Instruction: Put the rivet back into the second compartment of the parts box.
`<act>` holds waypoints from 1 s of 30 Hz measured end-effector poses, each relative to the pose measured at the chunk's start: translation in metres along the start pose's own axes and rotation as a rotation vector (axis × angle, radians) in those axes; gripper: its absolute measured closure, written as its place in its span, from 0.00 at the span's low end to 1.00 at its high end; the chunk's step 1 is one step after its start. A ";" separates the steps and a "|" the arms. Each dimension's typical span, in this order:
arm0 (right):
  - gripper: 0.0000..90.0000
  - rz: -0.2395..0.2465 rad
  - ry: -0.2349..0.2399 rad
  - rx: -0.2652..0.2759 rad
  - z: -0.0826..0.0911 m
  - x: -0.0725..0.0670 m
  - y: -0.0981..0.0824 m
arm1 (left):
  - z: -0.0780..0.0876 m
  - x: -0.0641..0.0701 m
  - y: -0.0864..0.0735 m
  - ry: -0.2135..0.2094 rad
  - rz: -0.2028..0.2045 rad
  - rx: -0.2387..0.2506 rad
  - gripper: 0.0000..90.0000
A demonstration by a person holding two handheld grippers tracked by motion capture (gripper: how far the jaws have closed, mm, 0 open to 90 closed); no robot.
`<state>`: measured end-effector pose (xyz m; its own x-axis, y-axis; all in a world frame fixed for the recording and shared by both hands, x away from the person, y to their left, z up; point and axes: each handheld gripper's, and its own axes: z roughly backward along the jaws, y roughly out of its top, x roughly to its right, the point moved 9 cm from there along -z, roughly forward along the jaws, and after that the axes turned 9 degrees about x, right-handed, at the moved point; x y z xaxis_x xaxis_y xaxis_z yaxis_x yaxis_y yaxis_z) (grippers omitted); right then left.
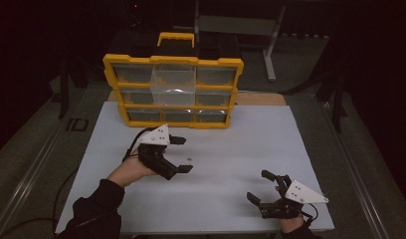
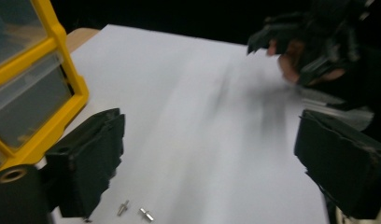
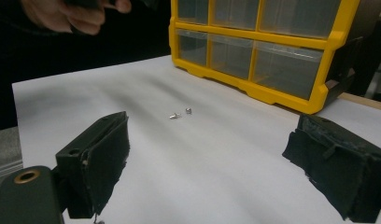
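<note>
Left tongs (image 1: pixel 181 155): jaws wide apart, nothing held, low over the two small metal pins (image 2: pixel 135 211).
Right tongs (image 1: pixel 263 187): spread wide, empty, near the tabletop's (image 1: pixel 231 149) front right.
Pins: loose on the white tabletop, before the yellow drawer organizer (image 1: pixel 173 89).

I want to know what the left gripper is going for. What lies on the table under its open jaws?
Two small metal pins lie on the white table, beneath the open left gripper. What sits directly beneath the jaws' pads is covered.
</note>
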<state>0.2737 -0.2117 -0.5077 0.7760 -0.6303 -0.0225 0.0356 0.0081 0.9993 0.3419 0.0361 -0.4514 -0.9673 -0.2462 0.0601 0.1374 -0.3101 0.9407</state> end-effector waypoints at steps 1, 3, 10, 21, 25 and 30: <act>0.12 -0.002 0.000 -0.001 0.000 0.000 0.000 | -0.002 -0.002 -0.004 0.003 0.004 -0.004 0.10; 0.12 -0.003 0.001 -0.001 0.000 0.000 0.000 | -0.005 -0.004 -0.007 0.009 0.007 -0.007 0.11; 0.12 -0.006 0.003 -0.004 0.000 -0.001 -0.001 | -0.022 -0.025 -0.032 0.030 0.047 -0.038 0.14; 0.12 -0.006 0.004 -0.005 0.000 -0.001 -0.001 | -0.038 -0.051 -0.059 0.053 0.084 -0.077 0.29; 0.12 -0.007 0.003 -0.004 0.000 0.000 -0.001 | -0.040 -0.060 -0.069 0.070 0.103 -0.086 0.35; 0.12 -0.006 0.002 -0.006 0.000 0.000 -0.002 | -0.045 -0.067 -0.081 0.080 0.124 -0.106 0.40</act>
<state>0.2737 -0.2118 -0.5092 0.7773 -0.6285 -0.0288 0.0441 0.0087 0.9990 0.4056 0.0363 -0.5470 -0.9221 -0.3596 0.1428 0.2804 -0.3670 0.8870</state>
